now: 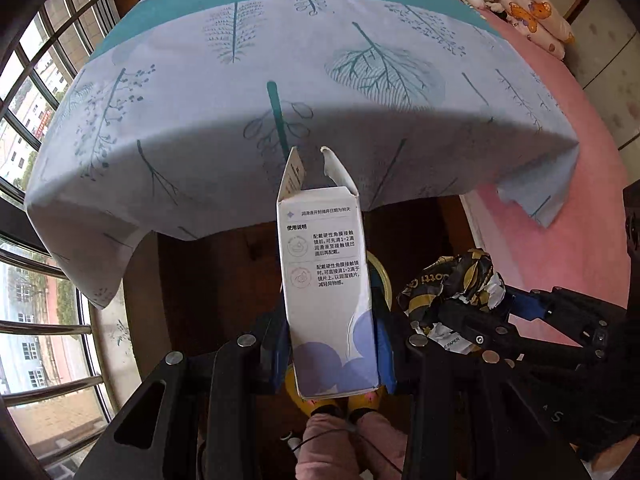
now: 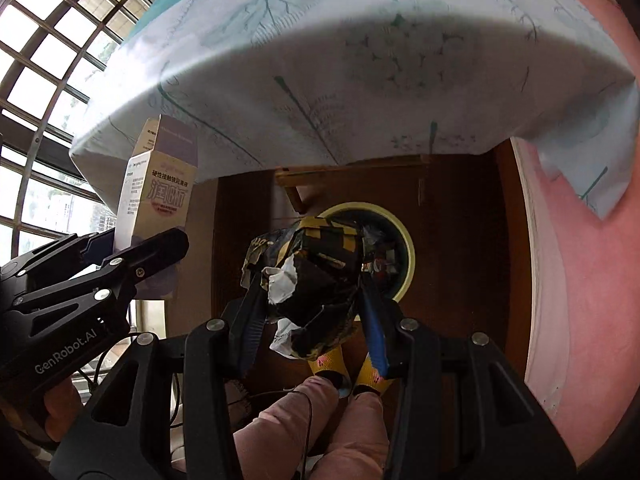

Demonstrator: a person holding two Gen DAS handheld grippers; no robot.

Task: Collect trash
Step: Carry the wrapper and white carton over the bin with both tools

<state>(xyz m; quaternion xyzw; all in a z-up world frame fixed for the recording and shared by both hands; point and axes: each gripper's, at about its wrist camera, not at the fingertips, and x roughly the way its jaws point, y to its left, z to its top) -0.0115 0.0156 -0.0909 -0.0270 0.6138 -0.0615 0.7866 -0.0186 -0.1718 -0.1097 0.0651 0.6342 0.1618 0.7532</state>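
While a leaf-print cloth [image 1: 304, 80] drapes the counter ahead, the left claw [image 1: 332, 344] grips a white eye-drop carton [image 1: 326, 280] with Chinese text and purple circles, its blue pads pressed on both sides and its top flaps open. Just to its right, the right claw [image 2: 312, 312] clamps a crumpled black-and-yellow paper wrapper [image 2: 316, 268], torn white in places. Both are held over dark wooden floor, the wrapper directly above a yellow-rimmed waste bin [image 2: 408, 256] with litter inside. Below, a person's pink trouser legs [image 2: 320, 420] and yellow socks [image 2: 326, 362] show. Pink bedding [image 1: 560, 200] lies right.
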